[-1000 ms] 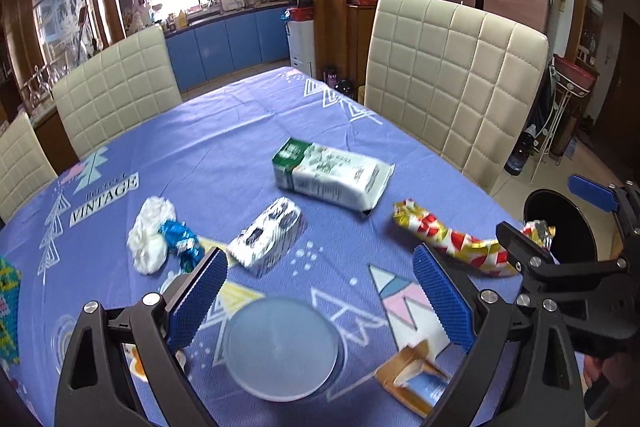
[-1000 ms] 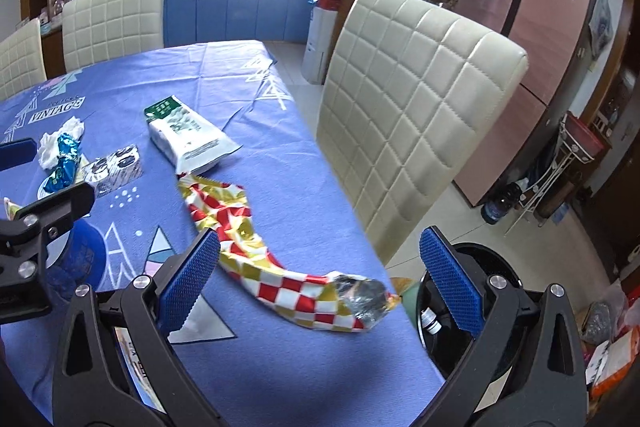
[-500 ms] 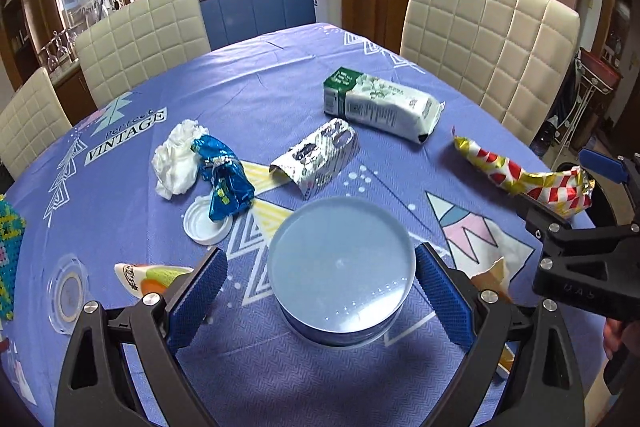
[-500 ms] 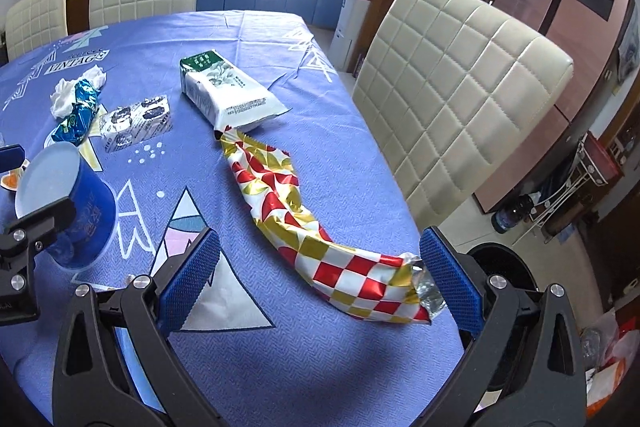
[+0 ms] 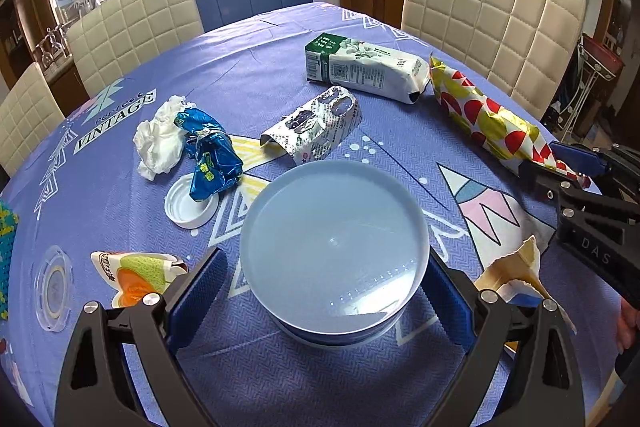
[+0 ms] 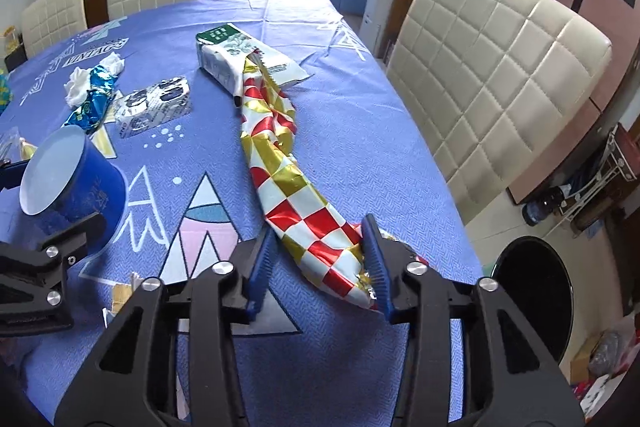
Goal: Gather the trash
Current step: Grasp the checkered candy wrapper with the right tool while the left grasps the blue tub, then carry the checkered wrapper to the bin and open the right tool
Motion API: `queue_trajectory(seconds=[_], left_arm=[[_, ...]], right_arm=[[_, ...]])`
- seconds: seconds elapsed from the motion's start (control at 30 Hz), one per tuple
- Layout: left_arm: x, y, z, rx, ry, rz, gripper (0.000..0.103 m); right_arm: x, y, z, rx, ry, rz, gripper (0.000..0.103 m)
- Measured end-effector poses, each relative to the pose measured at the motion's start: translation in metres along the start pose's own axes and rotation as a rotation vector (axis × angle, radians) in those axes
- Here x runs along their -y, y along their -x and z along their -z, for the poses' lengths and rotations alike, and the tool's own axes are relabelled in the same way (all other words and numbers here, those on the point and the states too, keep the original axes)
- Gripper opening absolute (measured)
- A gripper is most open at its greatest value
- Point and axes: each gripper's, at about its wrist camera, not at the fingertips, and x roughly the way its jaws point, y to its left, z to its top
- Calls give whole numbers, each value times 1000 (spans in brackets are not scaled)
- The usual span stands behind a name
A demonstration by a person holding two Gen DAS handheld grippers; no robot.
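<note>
Right tongs at bottom centre of the right view: jaws have just been closing, now clamped on the near end of the checked wrapper, both blue pads pressing its foil. The wrapper runs from there up the middle of the frame to the green-and-white bag, its far end lying over that bag. Left tongs at the bottom of the left view: spread wide, straddling the blue tub; one pad on each side of it, but whether the pads touch the wall I cannot tell. The tub stands upright on the counter, pale lid facing the camera. Just above it, a silver printed pack. Left of centre, a blue foil wrapper overlaps a white cap and sits against a crumpled tissue. Lower left, an orange-and-green packet, near the left pad. Lower right, a torn tan paper piece. In the right view, a black bin stands on the floor at lower right, beside the counter edge and below the cream chair.
</note>
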Motion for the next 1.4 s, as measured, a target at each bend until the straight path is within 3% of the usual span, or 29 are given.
queue_trajectory(seconds=[0.13,0.67,1.4], left_arm=[[2,3,1,12,-5,13,75],[21,40,-26,128,-29,27,75],[146,54,-70,212,-231,212,75]], right_arm=[[-5,4,2,11,18,-17,38],[6,41,2,56,7,-24,37],[116,87,40,59,-202,166,38]])
